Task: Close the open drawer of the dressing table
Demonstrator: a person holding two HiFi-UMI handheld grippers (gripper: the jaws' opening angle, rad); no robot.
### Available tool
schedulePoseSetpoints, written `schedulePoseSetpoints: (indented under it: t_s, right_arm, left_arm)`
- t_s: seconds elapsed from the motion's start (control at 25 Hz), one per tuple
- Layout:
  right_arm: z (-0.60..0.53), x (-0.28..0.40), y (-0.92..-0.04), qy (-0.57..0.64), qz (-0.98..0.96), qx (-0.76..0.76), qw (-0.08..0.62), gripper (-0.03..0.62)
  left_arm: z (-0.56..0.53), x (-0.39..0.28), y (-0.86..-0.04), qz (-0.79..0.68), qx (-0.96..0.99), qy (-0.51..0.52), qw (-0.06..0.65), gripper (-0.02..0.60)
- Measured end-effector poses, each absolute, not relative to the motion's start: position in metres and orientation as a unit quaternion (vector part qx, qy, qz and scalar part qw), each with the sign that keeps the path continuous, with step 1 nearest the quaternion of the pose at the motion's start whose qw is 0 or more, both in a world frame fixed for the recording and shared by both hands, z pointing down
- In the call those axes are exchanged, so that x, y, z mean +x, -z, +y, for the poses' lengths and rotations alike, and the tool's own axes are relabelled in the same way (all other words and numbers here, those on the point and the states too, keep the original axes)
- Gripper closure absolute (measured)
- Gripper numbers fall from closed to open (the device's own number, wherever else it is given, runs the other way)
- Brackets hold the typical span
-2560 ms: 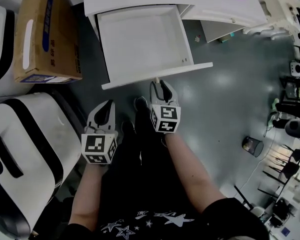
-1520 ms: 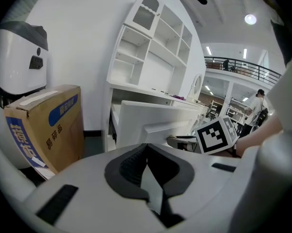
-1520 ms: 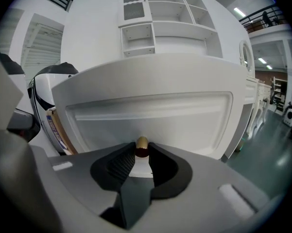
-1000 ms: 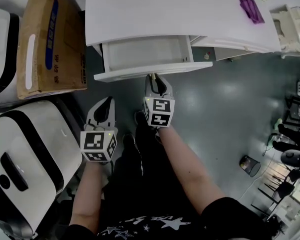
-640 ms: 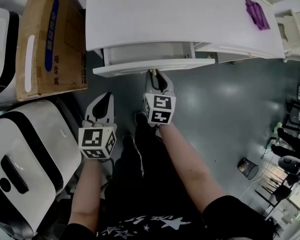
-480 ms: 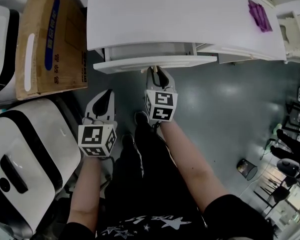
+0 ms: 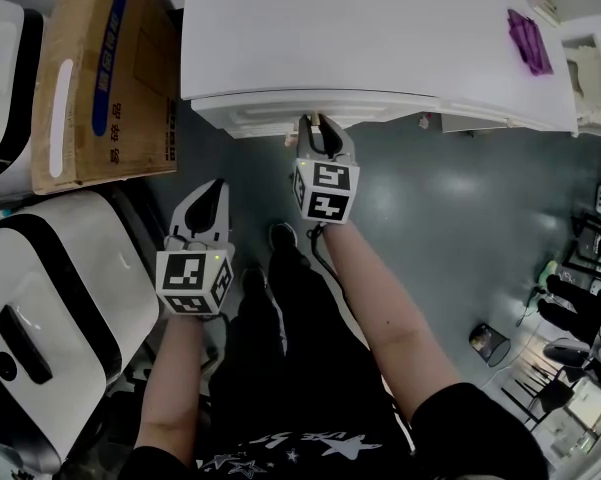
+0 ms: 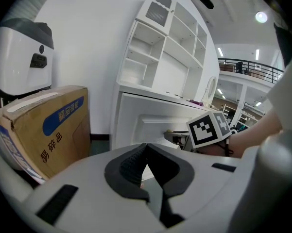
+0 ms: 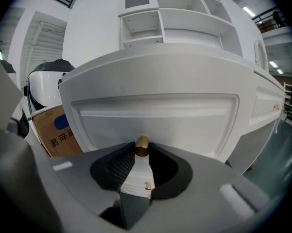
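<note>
The white panel-fronted drawer (image 9: 155, 113) sits in under the front edge of the white bench (image 7: 360, 28), toward its left end. From above only a thin strip of its front shows, its inside is hidden, and whether it is fully flush cannot be told. The right tool (image 7: 315, 124) pinches its small brass knob (image 9: 142, 143); the left tool (image 7: 212, 190) hangs off the bench's front left corner, jaws pressed together, empty.
</note>
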State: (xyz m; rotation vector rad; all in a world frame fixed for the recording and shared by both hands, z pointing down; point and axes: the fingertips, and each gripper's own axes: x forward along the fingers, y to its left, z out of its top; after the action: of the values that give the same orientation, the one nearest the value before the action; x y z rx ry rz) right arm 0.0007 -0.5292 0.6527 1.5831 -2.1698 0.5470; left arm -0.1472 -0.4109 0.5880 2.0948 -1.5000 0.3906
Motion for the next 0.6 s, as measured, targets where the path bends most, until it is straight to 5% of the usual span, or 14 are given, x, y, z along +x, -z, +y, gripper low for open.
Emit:
schedulePoseSetpoints:
  t_s: [0.6]
  right_arm:
    - [-0.549, -0.004, -0.653, -0.174, -0.78, 0.56, 0.216, 0.503]
  left_arm:
    - [-0.417, -0.156, -0.587, -0.558, 0.775, -0.137, 0.264, 0.572]
